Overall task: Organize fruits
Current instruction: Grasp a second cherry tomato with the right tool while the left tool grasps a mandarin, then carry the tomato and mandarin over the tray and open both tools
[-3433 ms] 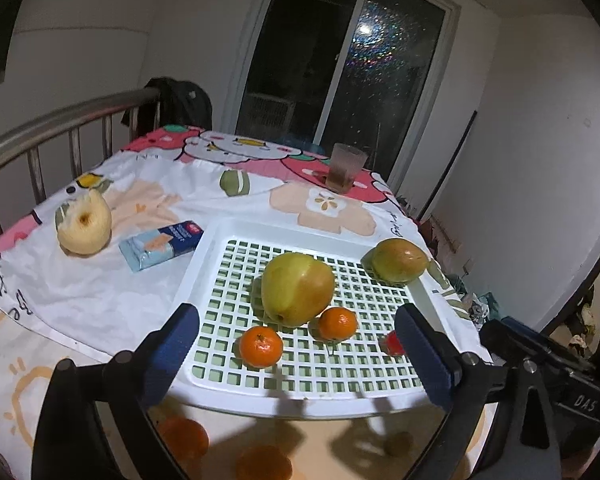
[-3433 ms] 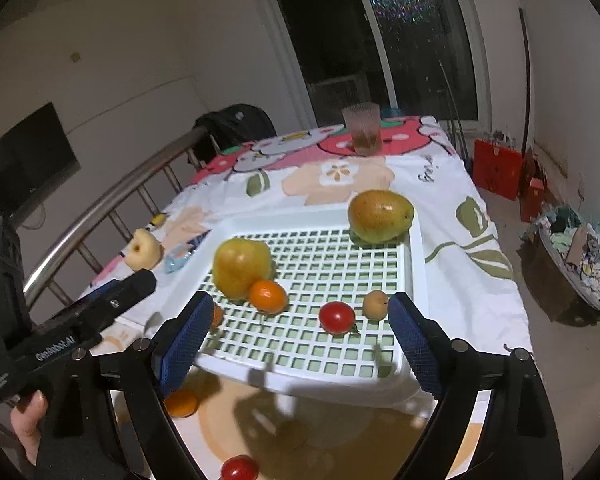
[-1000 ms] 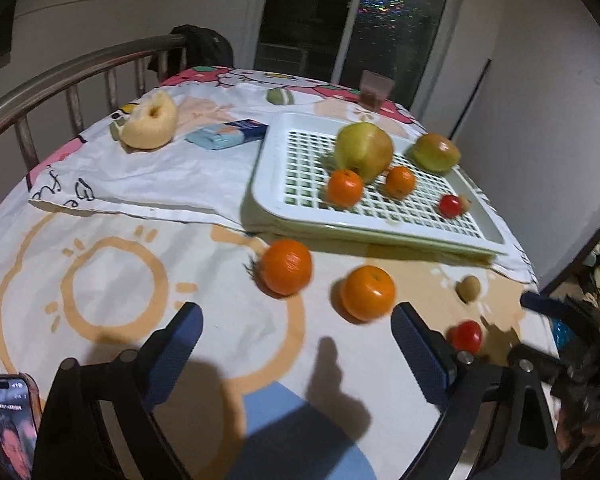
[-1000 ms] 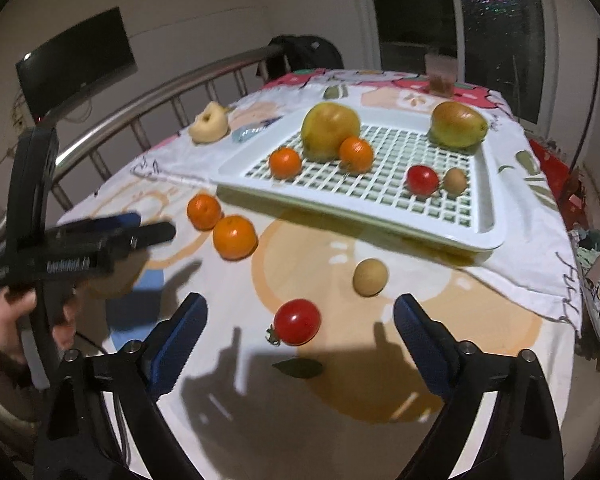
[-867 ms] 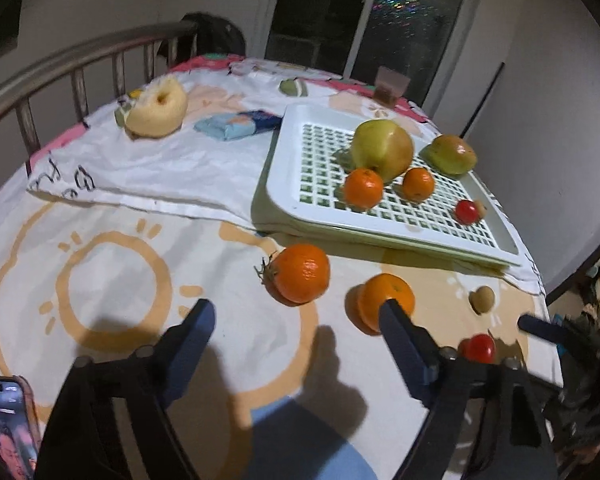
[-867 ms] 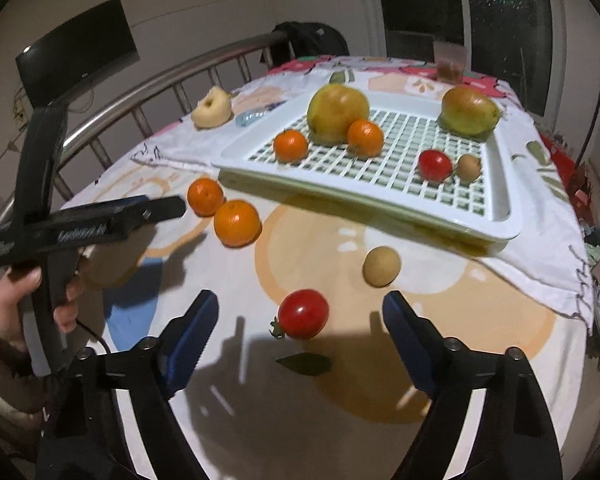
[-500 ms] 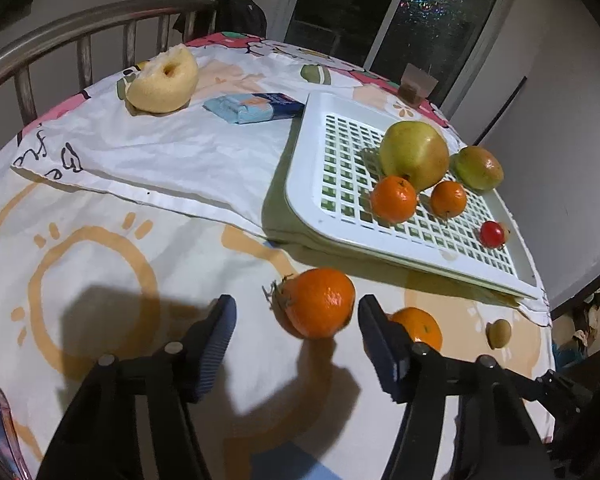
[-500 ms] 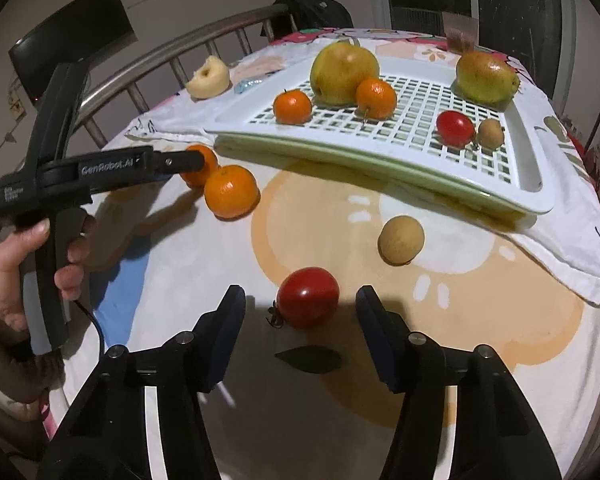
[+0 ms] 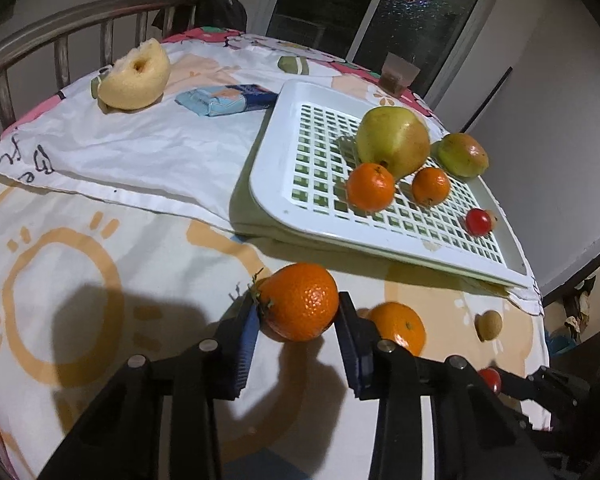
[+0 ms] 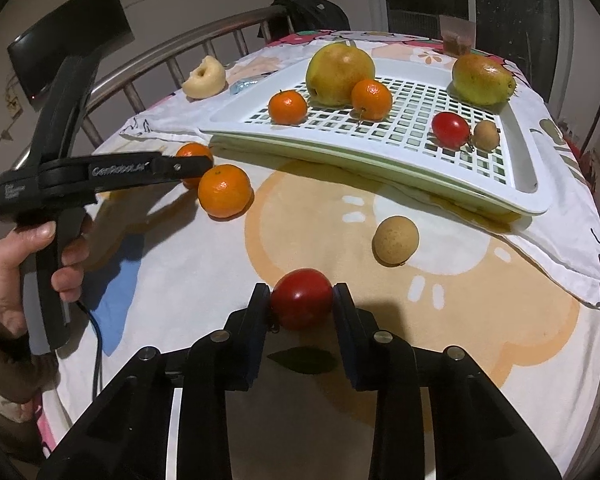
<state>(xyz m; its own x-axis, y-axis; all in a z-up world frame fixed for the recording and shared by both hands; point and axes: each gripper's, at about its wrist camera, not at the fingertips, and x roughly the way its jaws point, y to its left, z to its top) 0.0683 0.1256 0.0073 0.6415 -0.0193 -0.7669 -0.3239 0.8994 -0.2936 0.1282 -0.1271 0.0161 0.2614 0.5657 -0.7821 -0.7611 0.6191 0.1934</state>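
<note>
My left gripper (image 9: 298, 312) is shut on an orange mandarin (image 9: 302, 300) low over the tablecloth. My right gripper (image 10: 301, 304) is shut on a red tomato (image 10: 302, 298) near the table's front. A second loose mandarin (image 9: 398, 326) (image 10: 224, 190) and a small brown fruit (image 10: 395, 240) (image 9: 489, 324) lie on the cloth. The white slotted tray (image 9: 276, 152) (image 10: 528, 188) holds a large pear (image 9: 392, 140), a second pear (image 9: 462, 154), two mandarins (image 9: 370, 186), a tomato (image 9: 479, 221) and a small brown fruit (image 10: 486, 134).
A cut apple (image 9: 134, 76) and a blue packet (image 9: 228, 100) lie on the white cloth left of the tray. A glass cup (image 9: 398, 72) stands at the far end. A metal rail (image 9: 80, 20) runs along the left. A green leaf (image 10: 302, 360) lies under my right gripper.
Both grippers have moved down and forward and have closed: the left on the mandarin, the right on the tomato.
</note>
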